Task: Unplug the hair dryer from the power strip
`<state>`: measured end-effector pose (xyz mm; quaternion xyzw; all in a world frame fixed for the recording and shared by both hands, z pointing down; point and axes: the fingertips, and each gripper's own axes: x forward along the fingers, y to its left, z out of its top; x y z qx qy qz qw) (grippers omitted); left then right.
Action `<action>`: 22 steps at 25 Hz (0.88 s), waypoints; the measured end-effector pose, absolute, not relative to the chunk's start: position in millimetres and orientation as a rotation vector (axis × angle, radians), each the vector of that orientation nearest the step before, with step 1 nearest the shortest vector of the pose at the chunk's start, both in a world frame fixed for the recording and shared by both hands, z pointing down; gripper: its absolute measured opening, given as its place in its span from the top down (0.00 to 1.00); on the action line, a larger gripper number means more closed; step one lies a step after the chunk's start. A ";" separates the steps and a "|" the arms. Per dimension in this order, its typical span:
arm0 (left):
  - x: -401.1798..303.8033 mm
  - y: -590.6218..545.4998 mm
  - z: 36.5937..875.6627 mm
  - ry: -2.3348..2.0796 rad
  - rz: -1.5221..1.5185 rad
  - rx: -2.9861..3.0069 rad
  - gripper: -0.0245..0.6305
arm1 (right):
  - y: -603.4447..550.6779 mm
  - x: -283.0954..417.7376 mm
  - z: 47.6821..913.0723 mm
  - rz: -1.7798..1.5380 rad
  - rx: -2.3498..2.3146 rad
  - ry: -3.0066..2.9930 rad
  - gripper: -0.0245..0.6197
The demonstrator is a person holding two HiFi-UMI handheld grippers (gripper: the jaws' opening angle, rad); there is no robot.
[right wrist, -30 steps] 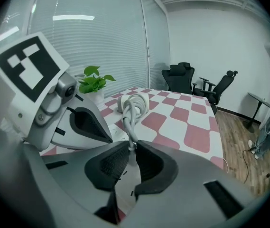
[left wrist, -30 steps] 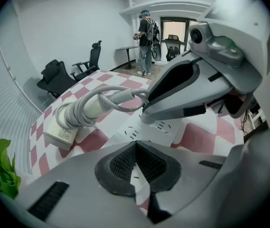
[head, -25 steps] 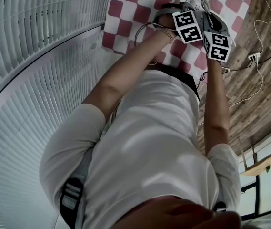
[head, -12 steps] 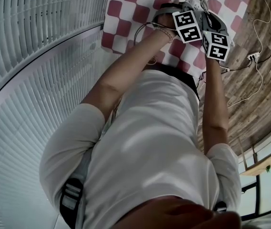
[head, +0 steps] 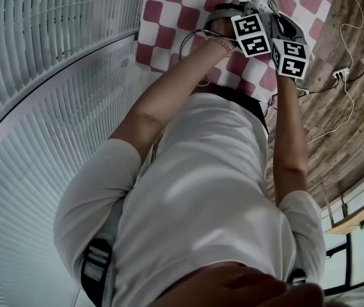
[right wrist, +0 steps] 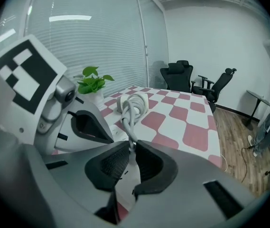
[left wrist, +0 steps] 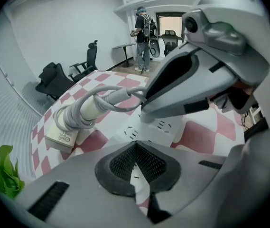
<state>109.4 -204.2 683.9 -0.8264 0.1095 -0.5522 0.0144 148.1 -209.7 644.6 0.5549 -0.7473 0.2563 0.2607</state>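
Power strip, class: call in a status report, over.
Left tongs shut, low over the power strip. Right tongs shut on the grey cord, close to the strip. Unplugged or not: cannot tell. Nothing seen in the way.

- In the head view, the right gripper (right wrist: 131,148) has crept a touch up the picture. Its marker cube (head: 290,59) now lies slightly higher against the checked surface (head: 169,11) than it did a second ago.
- That cube's upper corner now sits a little closer under the left gripper (left wrist: 135,146) and its own marker cube (head: 252,34).
- The right wrist (head: 286,85) has followed the cube up by the same small amount.
- The shift is slight, and no other change can be made out.
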 end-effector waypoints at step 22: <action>109.6 -202.8 682.2 0.331 -1.729 -2.609 0.92 | -234.2 150.5 605.7 0.622 1.512 -2.069 0.86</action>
